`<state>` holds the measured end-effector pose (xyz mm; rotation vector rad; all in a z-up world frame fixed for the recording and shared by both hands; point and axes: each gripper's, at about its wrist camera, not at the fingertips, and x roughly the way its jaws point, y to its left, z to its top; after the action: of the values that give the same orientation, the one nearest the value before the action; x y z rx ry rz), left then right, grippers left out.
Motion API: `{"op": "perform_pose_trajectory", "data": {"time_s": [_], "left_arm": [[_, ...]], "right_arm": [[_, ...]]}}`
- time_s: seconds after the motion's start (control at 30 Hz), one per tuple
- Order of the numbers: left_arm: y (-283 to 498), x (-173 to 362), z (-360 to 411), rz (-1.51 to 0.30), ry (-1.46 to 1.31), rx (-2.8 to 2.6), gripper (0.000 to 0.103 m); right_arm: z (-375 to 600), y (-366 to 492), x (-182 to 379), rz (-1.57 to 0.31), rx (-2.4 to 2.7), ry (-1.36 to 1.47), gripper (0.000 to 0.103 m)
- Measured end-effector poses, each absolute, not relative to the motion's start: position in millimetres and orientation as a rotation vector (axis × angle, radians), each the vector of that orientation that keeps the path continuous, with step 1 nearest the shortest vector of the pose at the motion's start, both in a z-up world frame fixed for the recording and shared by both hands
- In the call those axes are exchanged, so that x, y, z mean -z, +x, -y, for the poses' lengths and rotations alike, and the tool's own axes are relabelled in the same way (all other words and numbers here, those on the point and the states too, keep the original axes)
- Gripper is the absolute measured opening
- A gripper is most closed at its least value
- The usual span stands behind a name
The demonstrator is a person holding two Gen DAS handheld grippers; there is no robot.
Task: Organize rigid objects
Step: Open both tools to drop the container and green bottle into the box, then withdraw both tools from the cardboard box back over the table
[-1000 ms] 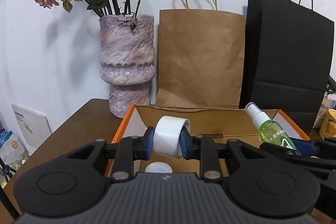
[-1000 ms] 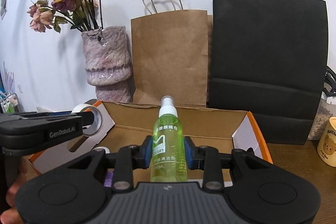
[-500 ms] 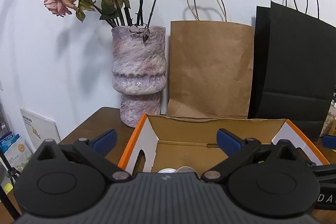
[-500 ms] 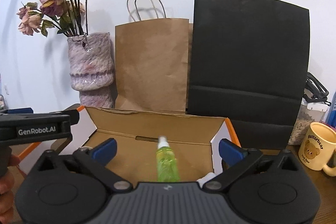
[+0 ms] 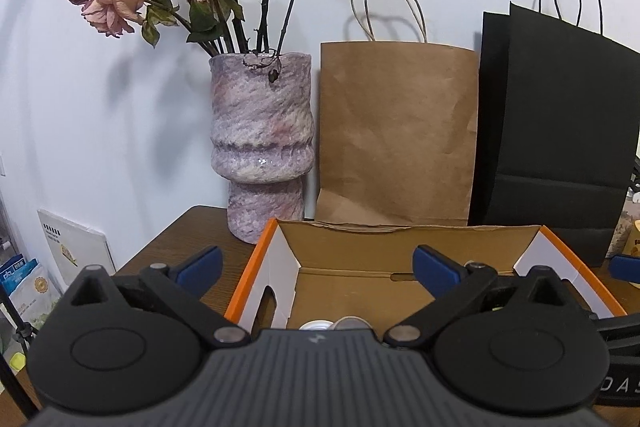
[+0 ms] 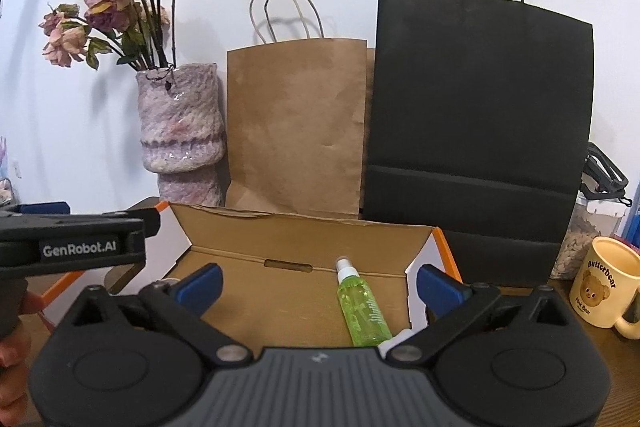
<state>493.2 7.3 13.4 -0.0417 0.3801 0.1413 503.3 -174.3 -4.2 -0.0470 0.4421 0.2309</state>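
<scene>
1. Right hand-held gripper (image 6: 318, 285) hovering over the box (image 6: 304, 227), jaws spread wide, pinching nothing.
2. Left hand-held gripper (image 5: 316, 267) likewise spread and empty, hanging over the left end of the same box (image 5: 400, 229).
3. Bottle (image 6: 362, 309) lying on its side on the box floor, toward the right end, nozzle pointing at the back wall, clear of both blue pads.
4. Tape roll (image 5: 352, 323) and a white lid (image 5: 316, 325) just peeking above the left gripper body, lying in the box; how they are resting, impossible to tell.
5. Judging the risks from here:
   - Dipping either open finger while pulling back, and catching the box's front edge or white side flap (image 6: 420, 287), dragging the light box across the bench (image 5: 180, 239).
   - Brushing the bottle with the right pad (image 6: 438, 285), setting it rolling, being round and lying flat.
   - Swinging the two grippers into each other, both hanging close over one box.
   - Sweeping right and knocking the mug (image 6: 608, 287) standing just beside the box.
   - Pushing forward and shoving the box into the vase (image 5: 262, 147) or the paper bags (image 5: 400, 131) standing right behind it; the tall vase looking top-heavy with its flowers.
</scene>
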Motion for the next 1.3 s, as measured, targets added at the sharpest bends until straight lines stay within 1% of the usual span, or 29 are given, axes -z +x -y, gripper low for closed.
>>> {"op": "perform_pose_trajectory", "data": {"time_s": [0.63,1.3], "left_arm": [[463,-22,-10,-0.381,-0.061,-0.119,0.103],[403,-27,-12,-0.377,-0.069,-0.104,0.103]], "right_arm": [[184,468,-5,-0.410,-0.241,-0.058,0.103],[192,407,-8,-0.403,-0.248,-0.058,0.103]]}}
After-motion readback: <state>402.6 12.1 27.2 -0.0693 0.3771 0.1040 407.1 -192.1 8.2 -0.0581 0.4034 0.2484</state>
